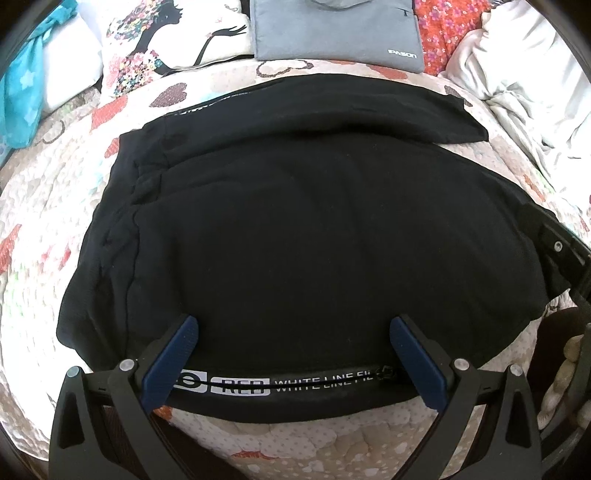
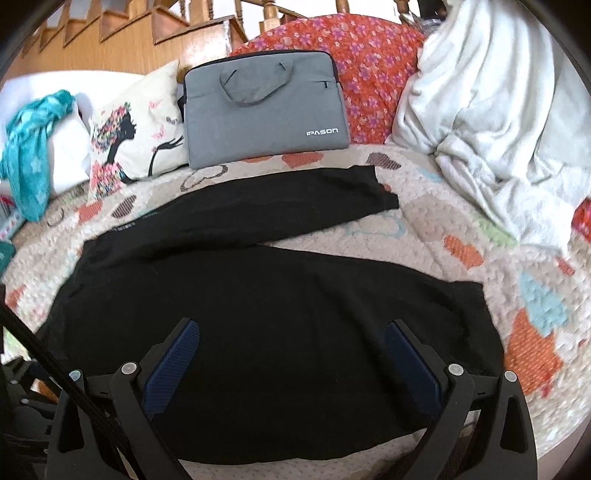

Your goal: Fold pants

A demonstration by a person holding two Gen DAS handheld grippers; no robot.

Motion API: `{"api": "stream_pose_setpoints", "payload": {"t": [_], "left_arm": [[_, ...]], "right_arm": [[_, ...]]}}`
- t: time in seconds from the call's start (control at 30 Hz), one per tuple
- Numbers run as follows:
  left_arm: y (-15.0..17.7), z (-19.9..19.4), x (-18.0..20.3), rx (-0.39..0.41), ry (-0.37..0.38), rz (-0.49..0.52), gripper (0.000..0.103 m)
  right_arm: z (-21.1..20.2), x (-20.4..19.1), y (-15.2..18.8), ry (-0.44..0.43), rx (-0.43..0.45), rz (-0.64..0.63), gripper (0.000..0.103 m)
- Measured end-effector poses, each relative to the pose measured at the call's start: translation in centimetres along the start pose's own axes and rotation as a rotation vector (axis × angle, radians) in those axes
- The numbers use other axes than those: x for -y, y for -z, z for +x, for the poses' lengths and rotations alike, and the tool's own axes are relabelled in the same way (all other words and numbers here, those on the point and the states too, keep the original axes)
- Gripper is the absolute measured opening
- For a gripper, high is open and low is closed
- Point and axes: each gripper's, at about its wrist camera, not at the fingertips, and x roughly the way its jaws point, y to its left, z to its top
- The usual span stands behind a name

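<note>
Black pants lie spread flat on a quilted bedspread with heart patterns. Their near side seam carries white lettering. One leg reaches to the far right. My left gripper is open, its blue pads straddling the near edge of the pants. The other gripper's black frame shows at the right edge of the left wrist view. In the right wrist view the pants fill the middle, their two legs fanning right. My right gripper is open above the black fabric, nothing between its pads.
A grey laptop bag leans at the back against an orange floral cushion. A printed pillow and a teal cloth sit back left. A crumpled white blanket lies back right. Wooden stairs rise behind.
</note>
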Motion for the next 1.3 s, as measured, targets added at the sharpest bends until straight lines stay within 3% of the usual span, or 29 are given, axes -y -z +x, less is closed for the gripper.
{"api": "stream_pose_setpoints", "payload": {"t": [0.13, 0.27, 0.4, 0.5, 0.57, 0.8, 1.3], "left_arm": [[-0.1, -1.4, 0.3, 0.001, 0.006, 0.002, 0.103], [-0.9, -3.8, 0.5, 0.043, -0.056, 0.039, 0.102], [-2.5, -5.7, 0.6, 0.043, -0.035, 0.027, 0.102], [-3.6, -6.3, 1.5, 0.039, -0.018, 0.040, 0.090], [-4.1, -6.3, 2.4, 0.028, -0.020, 0.064, 0.085], [-5.1, -6.8, 3.8, 0.055, -0.038, 0.072, 0.085], [-7.3, -4.6, 0.5, 0.022, -0.038, 0.034, 0.085]], "right_arm": [[0.6, -0.4, -0.1, -0.072, -0.060, -0.007, 0.101], [0.5, -0.5, -0.9, -0.067, -0.077, -0.030, 0.101], [1.0, 1.5, -2.5, -0.031, -0.132, 0.015, 0.101], [0.7, 3.8, -3.9, -0.004, -0.150, 0.063, 0.101], [0.4, 5.1, -4.6, 0.012, -0.152, 0.086, 0.101], [-0.8, 8.4, -6.1, 0.058, -0.151, 0.126, 0.101], [3.4, 6.8, -8.8, 0.049, -0.191, 0.022, 0.101]]}}
